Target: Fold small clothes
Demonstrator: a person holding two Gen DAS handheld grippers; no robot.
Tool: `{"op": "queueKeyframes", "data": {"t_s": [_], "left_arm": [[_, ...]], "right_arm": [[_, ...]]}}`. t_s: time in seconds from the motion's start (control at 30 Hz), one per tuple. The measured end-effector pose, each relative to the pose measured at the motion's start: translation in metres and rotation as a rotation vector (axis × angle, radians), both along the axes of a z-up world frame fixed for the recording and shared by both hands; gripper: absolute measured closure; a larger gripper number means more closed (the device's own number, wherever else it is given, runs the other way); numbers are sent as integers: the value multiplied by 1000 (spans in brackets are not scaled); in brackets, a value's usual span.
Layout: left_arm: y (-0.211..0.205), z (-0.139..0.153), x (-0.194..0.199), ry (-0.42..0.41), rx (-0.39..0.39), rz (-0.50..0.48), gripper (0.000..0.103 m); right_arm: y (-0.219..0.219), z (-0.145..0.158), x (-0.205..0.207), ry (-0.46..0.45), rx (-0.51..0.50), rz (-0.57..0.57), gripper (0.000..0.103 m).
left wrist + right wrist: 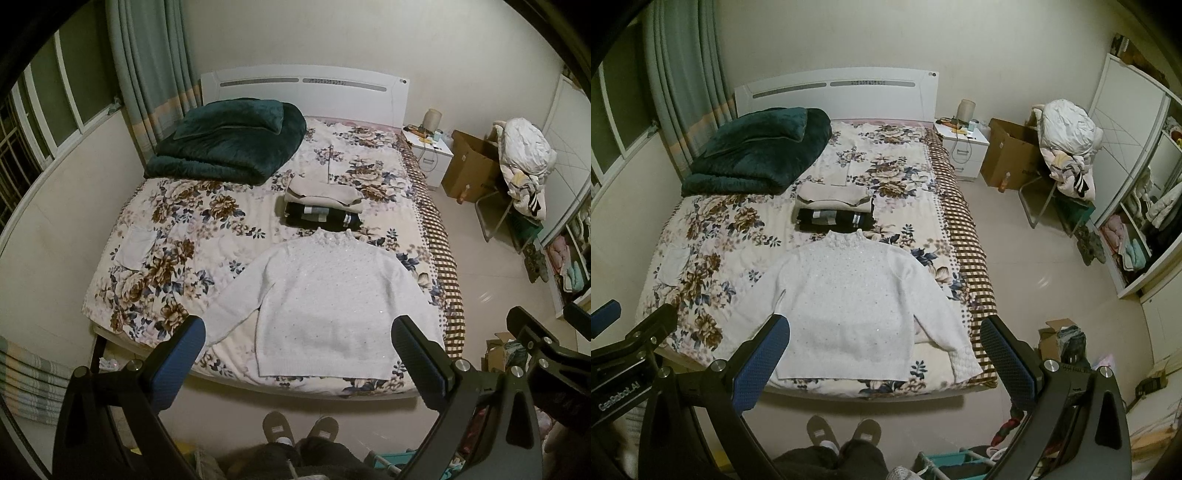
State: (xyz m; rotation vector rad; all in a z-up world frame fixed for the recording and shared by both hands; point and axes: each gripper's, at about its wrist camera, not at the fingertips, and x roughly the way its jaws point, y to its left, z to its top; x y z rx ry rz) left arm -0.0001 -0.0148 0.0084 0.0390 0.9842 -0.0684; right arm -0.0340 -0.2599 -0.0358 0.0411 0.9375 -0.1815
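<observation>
A white knitted sweater [325,295] [853,299] lies flat and spread out on the floral bed, its hem near the foot edge and both sleeves out to the sides. Behind its collar sits a stack of folded clothes [321,206] [834,210], beige on top and dark below. My left gripper [299,332] hangs open high above the foot of the bed, nothing between its blue pads. My right gripper [884,332] is also open and empty, held beside the left one, above the sweater's hem.
A folded dark green blanket [229,144] lies at the bed's head on the left. A white nightstand [964,147], a cardboard box [1008,155] and a chair piled with laundry [1067,144] stand to the right. A person's slippered feet [299,432] stand at the bed's foot.
</observation>
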Motion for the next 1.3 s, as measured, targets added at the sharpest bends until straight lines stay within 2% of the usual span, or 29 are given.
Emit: {"op": "queueKeyframes", "data": {"t_s": [0.33,0.53,1.3], "left_arm": [[2,0,-1,-4,-1,0,0],[-22,6,8,-5,1,0,0],[-38,17,19,-16,-4,-2,0]], "right_arm": [[0,3,0,-3,1,-1,0],[0,3,-2,-5,1,-1,0],[0,8,-8,-10,4,0,0]]}}
